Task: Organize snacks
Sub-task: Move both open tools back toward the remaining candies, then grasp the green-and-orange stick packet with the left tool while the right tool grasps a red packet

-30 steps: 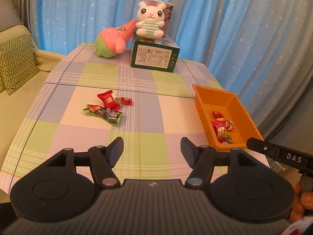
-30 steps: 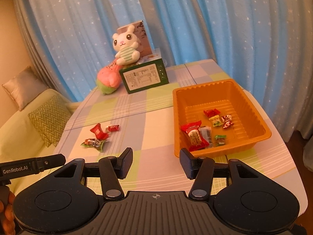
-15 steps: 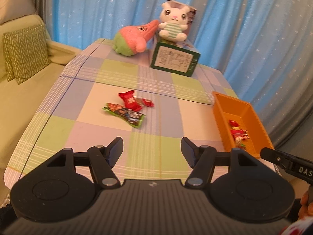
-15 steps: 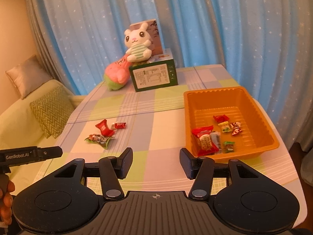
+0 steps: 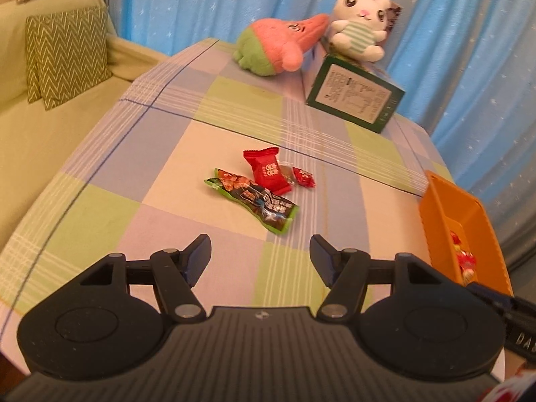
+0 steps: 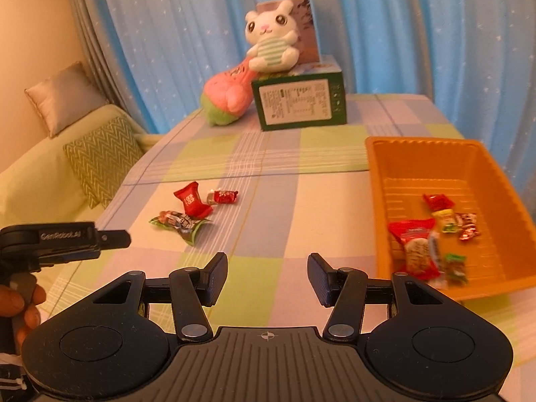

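Three loose snacks lie mid-table: a red packet, a green packet and a small red candy. The orange tray on the right holds several snacks, among them a large red packet. My left gripper is open and empty, just short of the green packet. My right gripper is open and empty, above the table left of the tray. The left gripper's side shows in the right wrist view.
A green box stands at the back with a white bunny plush on it and a pink-green plush beside it. A sofa with a zigzag cushion is left. Blue curtains hang behind.
My left gripper has moved forward and left toward the loose snacks, which now look larger and centred. My right gripper has moved closer to the table. Both stay open.
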`<state>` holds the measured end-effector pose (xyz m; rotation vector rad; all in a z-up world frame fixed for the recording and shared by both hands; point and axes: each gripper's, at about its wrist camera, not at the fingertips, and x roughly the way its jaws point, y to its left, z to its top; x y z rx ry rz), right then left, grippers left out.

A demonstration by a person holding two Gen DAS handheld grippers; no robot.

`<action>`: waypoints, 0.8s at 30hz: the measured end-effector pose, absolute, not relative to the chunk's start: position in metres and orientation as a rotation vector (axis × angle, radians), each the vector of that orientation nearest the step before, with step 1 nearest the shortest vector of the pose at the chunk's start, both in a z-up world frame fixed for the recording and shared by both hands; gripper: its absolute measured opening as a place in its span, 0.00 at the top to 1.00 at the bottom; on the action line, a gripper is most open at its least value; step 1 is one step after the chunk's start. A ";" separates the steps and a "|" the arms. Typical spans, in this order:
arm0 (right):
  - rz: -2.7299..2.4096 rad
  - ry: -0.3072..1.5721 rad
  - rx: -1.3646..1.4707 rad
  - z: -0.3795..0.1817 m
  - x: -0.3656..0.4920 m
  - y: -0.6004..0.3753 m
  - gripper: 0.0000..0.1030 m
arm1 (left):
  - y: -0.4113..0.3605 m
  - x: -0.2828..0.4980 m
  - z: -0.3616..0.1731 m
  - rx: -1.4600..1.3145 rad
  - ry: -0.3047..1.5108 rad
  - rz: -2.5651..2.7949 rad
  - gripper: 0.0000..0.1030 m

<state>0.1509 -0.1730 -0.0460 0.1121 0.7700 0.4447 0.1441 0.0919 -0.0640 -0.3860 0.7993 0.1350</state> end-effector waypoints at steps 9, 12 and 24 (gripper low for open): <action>0.477 0.808 0.076 -0.083 0.197 -0.147 0.48 | 0.102 0.203 -0.104 -0.448 0.831 0.141 0.44; 0.481 0.813 0.067 -0.091 0.210 -0.141 0.48 | 0.105 0.220 -0.113 -0.457 0.836 0.135 0.48; 0.491 0.835 0.068 -0.113 0.238 -0.124 0.48 | 0.108 0.262 -0.134 -0.409 0.857 0.151 0.54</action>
